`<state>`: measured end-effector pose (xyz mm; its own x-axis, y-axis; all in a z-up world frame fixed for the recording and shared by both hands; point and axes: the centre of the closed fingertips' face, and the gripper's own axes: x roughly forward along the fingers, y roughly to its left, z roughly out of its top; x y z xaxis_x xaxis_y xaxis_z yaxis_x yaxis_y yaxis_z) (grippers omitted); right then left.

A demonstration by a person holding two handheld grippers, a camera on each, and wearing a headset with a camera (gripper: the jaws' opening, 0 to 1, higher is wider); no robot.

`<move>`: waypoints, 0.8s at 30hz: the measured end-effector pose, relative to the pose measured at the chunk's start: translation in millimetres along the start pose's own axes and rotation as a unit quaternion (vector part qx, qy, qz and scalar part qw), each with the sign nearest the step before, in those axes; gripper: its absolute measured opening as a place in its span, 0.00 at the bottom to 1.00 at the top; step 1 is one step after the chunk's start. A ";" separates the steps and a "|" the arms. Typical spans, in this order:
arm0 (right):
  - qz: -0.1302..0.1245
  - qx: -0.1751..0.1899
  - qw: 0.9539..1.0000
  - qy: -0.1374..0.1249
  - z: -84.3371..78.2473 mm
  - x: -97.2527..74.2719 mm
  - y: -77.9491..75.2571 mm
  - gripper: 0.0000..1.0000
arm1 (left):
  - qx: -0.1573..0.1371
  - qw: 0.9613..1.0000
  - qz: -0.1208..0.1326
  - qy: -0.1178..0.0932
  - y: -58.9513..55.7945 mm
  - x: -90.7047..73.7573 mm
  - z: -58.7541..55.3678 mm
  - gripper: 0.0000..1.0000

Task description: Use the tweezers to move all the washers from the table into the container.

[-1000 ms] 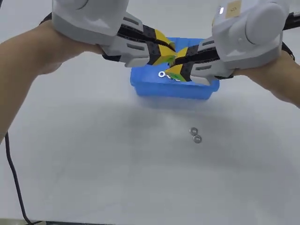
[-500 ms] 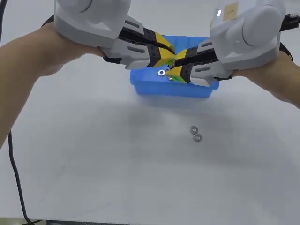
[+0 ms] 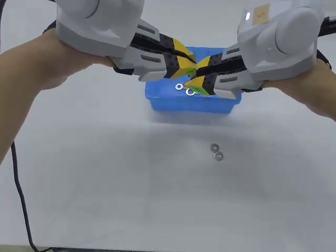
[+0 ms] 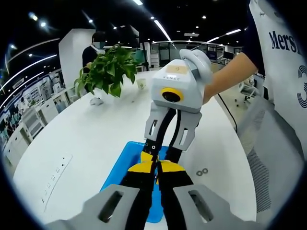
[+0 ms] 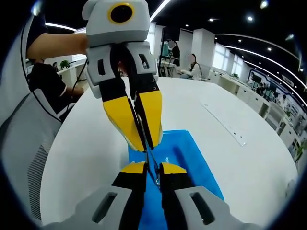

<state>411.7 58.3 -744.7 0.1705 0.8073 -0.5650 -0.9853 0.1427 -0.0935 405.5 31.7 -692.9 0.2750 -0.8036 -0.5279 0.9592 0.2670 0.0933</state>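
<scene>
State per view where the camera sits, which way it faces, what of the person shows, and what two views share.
Head view: headset, facing down at the white table; hands, left gripper, right gripper show.
Left gripper view: on that gripper, facing the right one and a forearm.
Right gripper view: facing the left one, shut on thin metal tweezers.
Both share the blue plastic container.

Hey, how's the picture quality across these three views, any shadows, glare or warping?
Head view: soft even light, a faint broad shadow on the table in front of the container, the two washers small and slightly soft. Left gripper view: strong fisheye bending, ceiling lights glaring as streaks. Right gripper view: same warping, the tweezers just a thin dark line.
</scene>
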 end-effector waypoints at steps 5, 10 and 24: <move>-0.004 -0.008 1.000 -0.002 6.3 -9.7 5.2 0.12 | 0.006 1.000 0.000 -0.006 -7.7 -4.7 10.2 0.06; -0.007 -0.016 1.000 -0.005 12.4 -21.0 14.2 0.12 | 0.013 1.000 0.000 -0.010 -19.6 -9.5 21.5 0.07; -0.004 -0.030 1.000 -0.004 13.5 -46.4 44.7 0.12 | 0.032 0.999 -0.006 -0.005 -56.4 -10.8 38.4 0.07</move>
<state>359.9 34.9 -711.5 0.1789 0.8105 -0.5577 -0.9823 0.1155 -0.1474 351.0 4.9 -660.1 0.2644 -0.8112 -0.5216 0.9644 0.2237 0.1410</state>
